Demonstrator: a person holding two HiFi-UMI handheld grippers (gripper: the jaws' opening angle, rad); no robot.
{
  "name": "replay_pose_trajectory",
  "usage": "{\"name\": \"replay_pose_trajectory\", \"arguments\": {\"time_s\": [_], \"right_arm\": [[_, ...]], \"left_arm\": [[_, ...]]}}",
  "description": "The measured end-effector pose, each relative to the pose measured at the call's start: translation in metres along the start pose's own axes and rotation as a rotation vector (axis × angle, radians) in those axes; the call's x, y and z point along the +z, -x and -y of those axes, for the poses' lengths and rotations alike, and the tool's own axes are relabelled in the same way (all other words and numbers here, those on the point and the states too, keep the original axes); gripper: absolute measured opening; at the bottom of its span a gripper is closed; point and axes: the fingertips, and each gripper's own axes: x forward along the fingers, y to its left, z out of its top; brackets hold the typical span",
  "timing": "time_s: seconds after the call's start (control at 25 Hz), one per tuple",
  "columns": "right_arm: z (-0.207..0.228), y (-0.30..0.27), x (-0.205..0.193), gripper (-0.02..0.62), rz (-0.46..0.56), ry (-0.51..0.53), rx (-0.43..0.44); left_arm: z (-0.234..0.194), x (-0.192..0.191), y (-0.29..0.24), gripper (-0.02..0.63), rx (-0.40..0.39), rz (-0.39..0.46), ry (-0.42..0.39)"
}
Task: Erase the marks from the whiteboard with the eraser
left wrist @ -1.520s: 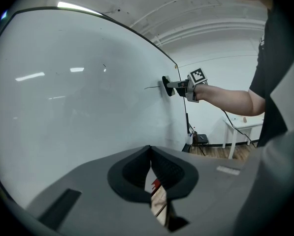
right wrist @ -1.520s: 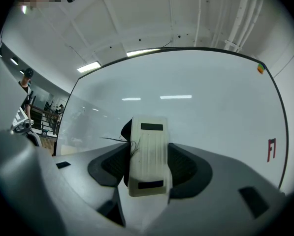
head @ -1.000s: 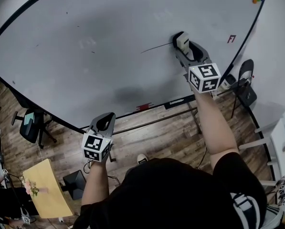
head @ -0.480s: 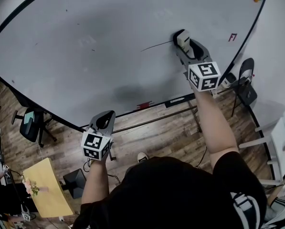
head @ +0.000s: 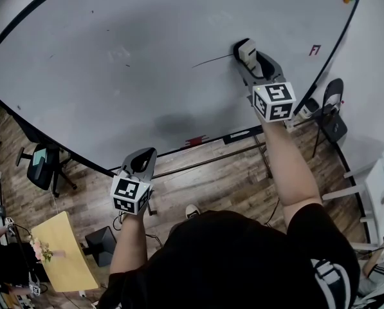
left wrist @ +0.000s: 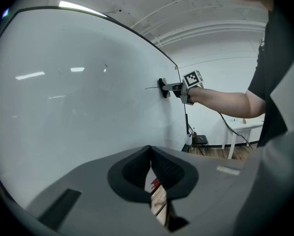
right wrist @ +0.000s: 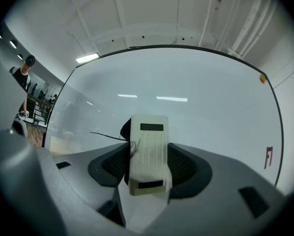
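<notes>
While the eraser [head: 246, 52] is clamped between the jaws of the right gripper [head: 247, 58], its face is pressed flat against the whiteboard [head: 134, 56], right of the board's centre. A thin black line [head: 211, 61] is seen on the board, and its right end meets the eraser's left edge. In the right gripper view this line [right wrist: 106, 135] runs leftwards from the eraser [right wrist: 147, 154], which is held upright between the two pads. A small red mark [head: 314, 50] is found near the board's right edge, well apart from the eraser. The left gripper [head: 139, 164] is held low, near the board's lower rim. Its jaws are drawn together and nothing is gripped between them.
</notes>
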Motion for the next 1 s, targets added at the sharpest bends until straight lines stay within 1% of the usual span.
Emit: {"name": "replay_pose_trajectory", "arguments": {"time_s": [0.32, 0.48, 0.76, 1.0], "right_arm": [[-0.014, -0.005, 0.007, 0.232, 0.002, 0.03, 0.017], [-0.022, -0.006, 0.013, 0.232, 0.007, 0.045, 0.026], [-0.056, -0.015, 0.022, 0.232, 0.028, 0.106, 0.065], [-0.078, -0.022, 0.025, 0.232, 0.033, 0.121, 0.092]], "left_arm": [[0.001, -0.005, 0.0, 0.011, 0.002, -0.004, 0.018], [0.001, -0.005, 0.004, 0.011, 0.011, -0.003, 0.015], [0.002, -0.009, 0.009, 0.011, 0.026, -0.007, 0.025], [0.001, -0.012, 0.016, 0.011, 0.046, -0.007, 0.033]]}}
